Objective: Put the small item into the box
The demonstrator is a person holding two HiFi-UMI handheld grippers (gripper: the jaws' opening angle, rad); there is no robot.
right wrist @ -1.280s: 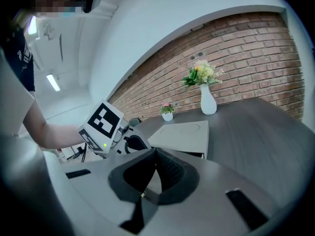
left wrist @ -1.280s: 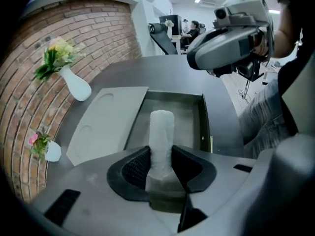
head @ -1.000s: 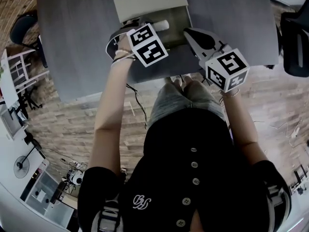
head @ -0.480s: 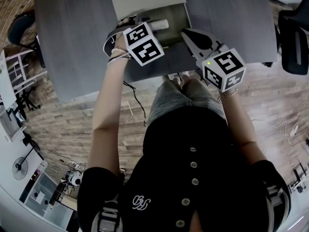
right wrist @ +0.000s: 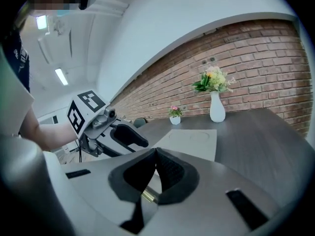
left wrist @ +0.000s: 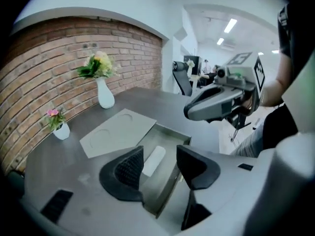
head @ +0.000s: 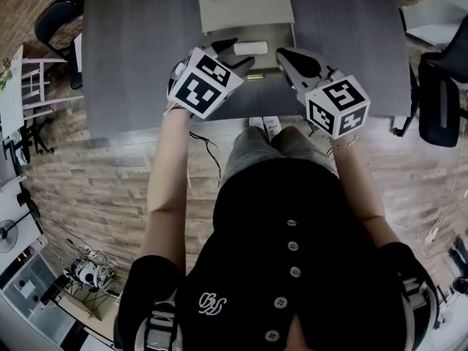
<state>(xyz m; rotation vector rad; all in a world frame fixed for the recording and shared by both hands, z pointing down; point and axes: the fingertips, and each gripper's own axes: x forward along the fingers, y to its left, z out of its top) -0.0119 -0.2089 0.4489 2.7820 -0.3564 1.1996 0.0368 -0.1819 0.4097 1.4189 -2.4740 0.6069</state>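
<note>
**Grey box open, white piece lying inside**

Woodgrain in dark grey across the table [head: 131, 50], and everything turns on the shallow grey-green open box [left wrist: 173, 132] near the table's front edge. At the box's near-left corner the left gripper [left wrist: 160, 159] hovers with its claw spread wide and nothing between the pads. Through that gap you look straight down onto the small white oblong item [left wrist: 154, 160]. It lies flat on the box's floor, about the middle, touching neither jaw. Right against the box's far edge lies the flat grey lid [head: 245, 4], top face up, with two round impressions in it. Over at the box's near-right corner hangs the right gripper [right wrist: 155, 154]. Its claw is pressed together, the ribbed pads meeting at the tips with nothing pinched. It sits just outside the box wall, nose pointing in toward the box. Both grippers are level with each other across the box's front, well apart, with the white item between them and a little beyond.
</note>
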